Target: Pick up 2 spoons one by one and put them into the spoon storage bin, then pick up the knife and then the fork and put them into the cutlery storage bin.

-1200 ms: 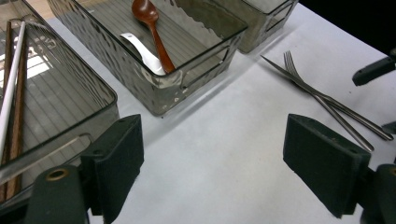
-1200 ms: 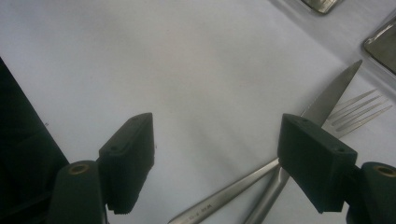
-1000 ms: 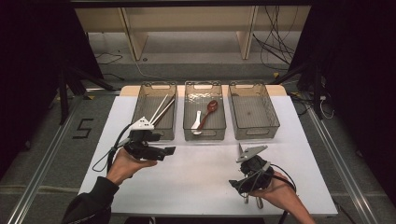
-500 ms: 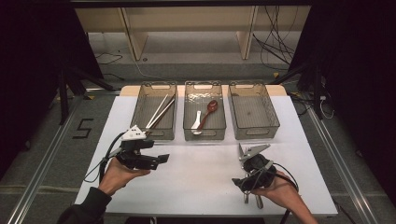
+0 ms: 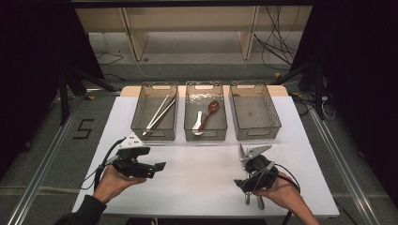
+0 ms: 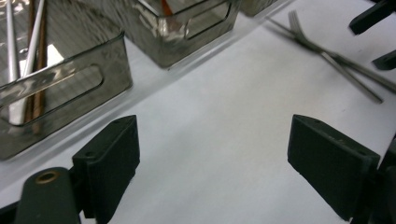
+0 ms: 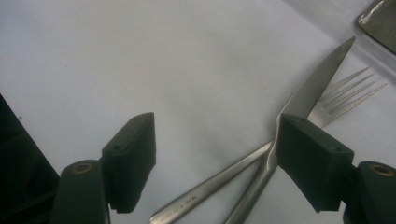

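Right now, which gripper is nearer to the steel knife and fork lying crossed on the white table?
Right. The right gripper hovers directly over the steel knife and fork, jaws open. The left gripper is far across the white table, near the chopstick bin.

Three bins [image 5: 256, 112] hold chopsticks [image 5: 159, 114] and spoons [image 5: 206, 116].
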`<state>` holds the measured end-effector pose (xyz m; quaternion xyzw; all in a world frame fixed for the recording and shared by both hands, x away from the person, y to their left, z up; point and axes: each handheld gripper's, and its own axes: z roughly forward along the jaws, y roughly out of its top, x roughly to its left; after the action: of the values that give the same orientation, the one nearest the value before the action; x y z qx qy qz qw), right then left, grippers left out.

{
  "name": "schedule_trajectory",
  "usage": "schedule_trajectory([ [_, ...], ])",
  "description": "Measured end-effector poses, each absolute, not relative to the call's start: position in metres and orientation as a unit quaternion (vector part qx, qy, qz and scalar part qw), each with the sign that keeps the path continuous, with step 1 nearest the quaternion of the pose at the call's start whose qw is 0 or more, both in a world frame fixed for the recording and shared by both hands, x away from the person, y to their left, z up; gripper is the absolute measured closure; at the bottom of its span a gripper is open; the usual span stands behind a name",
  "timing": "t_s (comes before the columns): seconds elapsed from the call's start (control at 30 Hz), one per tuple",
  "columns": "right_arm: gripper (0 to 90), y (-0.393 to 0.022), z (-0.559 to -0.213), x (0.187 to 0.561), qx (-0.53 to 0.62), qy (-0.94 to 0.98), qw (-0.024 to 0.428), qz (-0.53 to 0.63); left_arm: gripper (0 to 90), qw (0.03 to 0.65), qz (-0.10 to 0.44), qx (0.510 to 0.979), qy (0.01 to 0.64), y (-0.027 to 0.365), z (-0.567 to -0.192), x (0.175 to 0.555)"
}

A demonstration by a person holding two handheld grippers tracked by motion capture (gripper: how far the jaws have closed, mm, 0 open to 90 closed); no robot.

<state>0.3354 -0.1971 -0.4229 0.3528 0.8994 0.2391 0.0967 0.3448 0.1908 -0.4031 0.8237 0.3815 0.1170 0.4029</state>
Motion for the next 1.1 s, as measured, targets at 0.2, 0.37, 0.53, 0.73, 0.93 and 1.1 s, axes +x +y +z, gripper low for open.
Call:
schedule_trajectory([
  [0.2,34.3,-0.199,-0.425,0.337,0.364,0.897,0.096,0.230,16.1,0.402,0.115,0.820,0.392,0.200,-0.405,0.343],
  [0.37,36.2,-0.207,-0.427,0.342,0.393,0.890,0.098,0.212,16.0,0.396,0.114,0.819,0.400,0.204,-0.411,0.340],
  [0.53,38.2,-0.218,-0.430,0.347,0.420,0.882,0.097,0.189,16.0,0.379,0.121,0.827,0.396,0.203,-0.415,0.338],
  [0.73,41.6,-0.225,-0.437,0.351,0.435,0.881,0.092,0.160,16.0,0.381,0.120,0.827,0.397,0.204,-0.416,0.335],
  [0.93,46.6,-0.224,-0.443,0.354,0.437,0.885,0.080,0.140,16.0,0.378,0.119,0.827,0.398,0.204,-0.417,0.334],
  [1.1,50.9,-0.222,-0.446,0.356,0.439,0.887,0.067,0.129,16.0,0.374,0.119,0.831,0.394,0.204,-0.418,0.334],
])
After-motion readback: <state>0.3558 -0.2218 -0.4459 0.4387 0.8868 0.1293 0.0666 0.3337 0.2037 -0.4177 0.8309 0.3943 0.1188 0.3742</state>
